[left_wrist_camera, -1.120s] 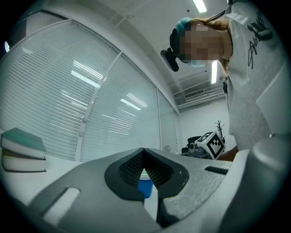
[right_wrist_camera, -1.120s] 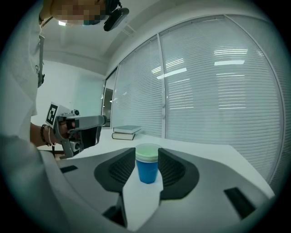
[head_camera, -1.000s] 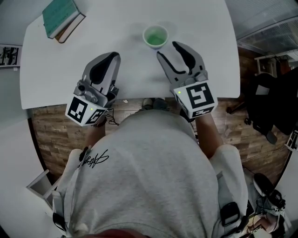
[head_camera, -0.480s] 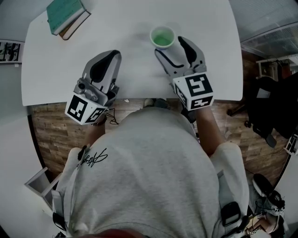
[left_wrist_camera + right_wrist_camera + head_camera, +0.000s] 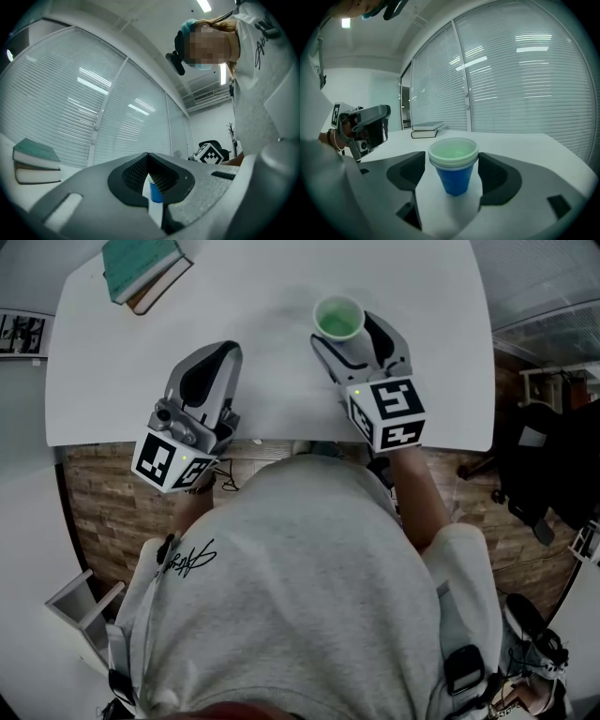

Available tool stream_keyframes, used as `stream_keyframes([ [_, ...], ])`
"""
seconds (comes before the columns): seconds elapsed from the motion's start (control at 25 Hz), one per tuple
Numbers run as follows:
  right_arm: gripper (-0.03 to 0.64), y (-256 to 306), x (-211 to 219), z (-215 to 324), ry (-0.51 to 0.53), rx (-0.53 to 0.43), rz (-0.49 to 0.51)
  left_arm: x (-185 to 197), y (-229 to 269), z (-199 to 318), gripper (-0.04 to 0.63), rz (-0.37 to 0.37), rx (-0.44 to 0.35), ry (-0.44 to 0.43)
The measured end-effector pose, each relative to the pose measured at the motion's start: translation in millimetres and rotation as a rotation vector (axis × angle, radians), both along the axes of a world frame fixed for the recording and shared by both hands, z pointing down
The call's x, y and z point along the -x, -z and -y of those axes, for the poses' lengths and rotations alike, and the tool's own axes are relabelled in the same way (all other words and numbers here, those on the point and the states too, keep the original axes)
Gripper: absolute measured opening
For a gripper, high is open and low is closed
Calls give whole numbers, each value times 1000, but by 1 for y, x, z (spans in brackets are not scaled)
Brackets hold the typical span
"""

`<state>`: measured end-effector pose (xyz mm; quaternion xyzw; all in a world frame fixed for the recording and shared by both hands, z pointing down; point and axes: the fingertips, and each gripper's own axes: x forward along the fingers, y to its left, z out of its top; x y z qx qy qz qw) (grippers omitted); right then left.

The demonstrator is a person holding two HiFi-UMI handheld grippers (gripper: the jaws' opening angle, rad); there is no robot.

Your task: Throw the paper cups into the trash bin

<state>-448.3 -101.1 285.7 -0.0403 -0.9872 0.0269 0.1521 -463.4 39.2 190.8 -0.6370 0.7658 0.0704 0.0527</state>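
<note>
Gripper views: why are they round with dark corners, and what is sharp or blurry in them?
Right gripper view: the wide-angle lens bows the blinds and blacks out the corners; the cup is sharp. Left gripper view: same bowing, lamp reflections streak the blinds, a mosaic patch was added afterwards. Head view: even light, soft shadows, the table edges curve.

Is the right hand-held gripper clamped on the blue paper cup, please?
No, that hand-held gripper's jaws have just been opening and stand clear of the blue paper cup.
</note>
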Motion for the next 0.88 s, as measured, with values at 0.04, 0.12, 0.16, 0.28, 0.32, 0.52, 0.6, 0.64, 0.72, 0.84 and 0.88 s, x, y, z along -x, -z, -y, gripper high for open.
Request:
stream_keyframes([
  [0.04, 322, 0, 1, -1, 1, -5, 2, 0, 0, -1, 0, 1, 0, 3],
  [0.12, 322, -3, 4, -2, 2, -6, -4, 2, 1, -4, 0, 1, -1, 9],
  [0.16, 322, -4, 6, -2, 2, -3, -8, 2, 1, -5, 0, 1, -2, 11],
  [0.28, 322, -6, 9, -2, 5, -1, -15, 3, 2, -7, 0, 3, -3, 18],
  [0.32, 322, -7, 10, -1, 6, 0, -16, 4, 2, -7, 0, 2, -2, 21],
  [0.52, 322, -9, 15, -1, 12, 8, -19, 5, 2, -10, 0, 2, -3, 33],
  [0.6, 321, -11, 15, -5, 38, -2, -27, 5, 2, -12, 0, 1, -3, 37],
  [0.64, 321, -12, 16, -6, 50, -10, -33, 5, 1, -13, 0, 0, -2, 39],
  [0.72, 321, -13, 16, -7, 56, -18, -35, 5, 0, -15, 0, -1, -2, 41],
  [0.84, 319, -12, 18, -7, 52, -18, -25, 7, 0, -19, 0, -3, -3, 46],
  [0.88, 319, -9, 19, -7, 48, -21, -16, 8, 0, -20, 0, -4, -3, 48],
])
